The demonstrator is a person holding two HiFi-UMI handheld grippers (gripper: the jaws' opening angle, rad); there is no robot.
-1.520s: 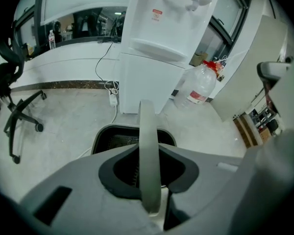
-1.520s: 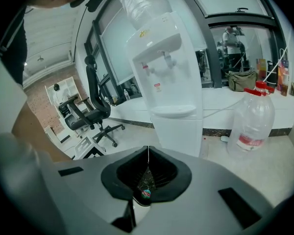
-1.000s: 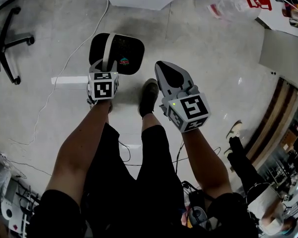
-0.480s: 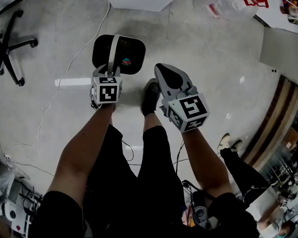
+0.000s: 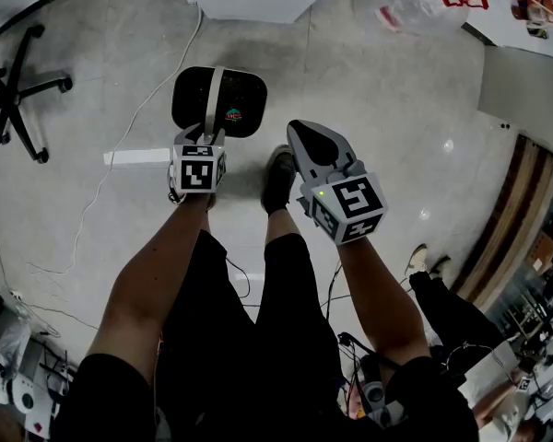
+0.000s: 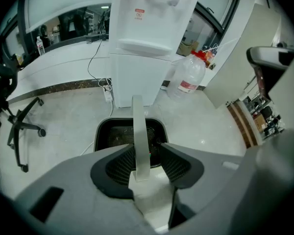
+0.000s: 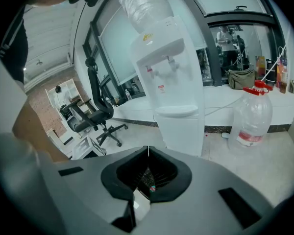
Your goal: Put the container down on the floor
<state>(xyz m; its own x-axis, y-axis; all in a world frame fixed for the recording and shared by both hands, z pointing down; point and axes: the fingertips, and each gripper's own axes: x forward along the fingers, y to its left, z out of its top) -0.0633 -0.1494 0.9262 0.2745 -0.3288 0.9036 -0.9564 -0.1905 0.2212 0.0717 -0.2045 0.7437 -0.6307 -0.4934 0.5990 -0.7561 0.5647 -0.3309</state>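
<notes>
The container (image 5: 244, 90) sits on the floor (image 5: 396, 109). Our left tool (image 5: 205, 136), jaws just opened, straddles the handle (image 6: 138, 131) without contact; we raise it straight. The right tool (image 5: 306, 133) is closed, empty.

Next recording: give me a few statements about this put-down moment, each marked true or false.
1. The black container rests on the floor. True.
2. The left hand-held gripper is clamped on the container's handle. False: its jaws stand apart and have just been opening. The handle stands between them, ungripped.
3. The right hand-held gripper has its jaws together and holds nothing. True.
4. The water bottle lies inside the container. False: it stands on the floor beside the water dispenser.
5. An office chair is on the right in the head view. False: it is at the left edge.
</notes>
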